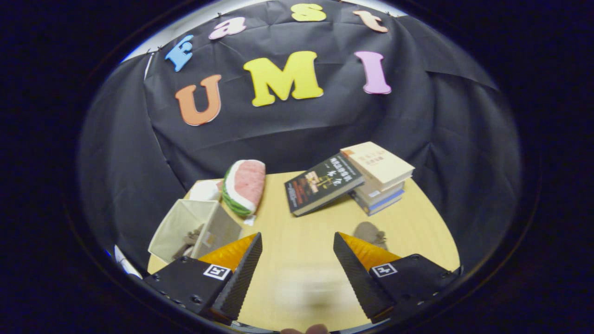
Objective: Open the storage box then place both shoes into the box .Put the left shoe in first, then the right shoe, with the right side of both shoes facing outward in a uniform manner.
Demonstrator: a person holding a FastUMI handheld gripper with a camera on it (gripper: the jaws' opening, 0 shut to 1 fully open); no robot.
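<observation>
The gripper (pixel 297 241) hangs above a pale wooden table (pixel 301 232) with its two fingers spread wide apart, released, nothing held between them and nothing touching either one. Bare tabletop lies in the gap between the fingers (a smeared pale patch shows there, too blurred to tell what it is).

Just beyond the tip of the right-hand finger, a small grey-brown shoe (pixel 371 233) lies on the table; part of it is hidden behind that finger, so which shoe of the pair it is cannot be told. To the outer side of the left-hand finger stands the storage box (pixel 195 229), a beige fabric cube near the table's edge, its top open toward the camera. Something dark lies inside it against the far wall, too small and shadowed to name.

Further on, behind the box, a watermelon-slice cushion (pixel 244 186) leans upright, with a white object (pixel 204 190) just beside it. Across the table from these, a dark-covered book (pixel 322 184) rests tilted, its far edge propped against a stack of books (pixel 379 178) with a cream-coloured one on top. Behind everything hangs the booth's black cloth wall (pixel 301 125).
</observation>
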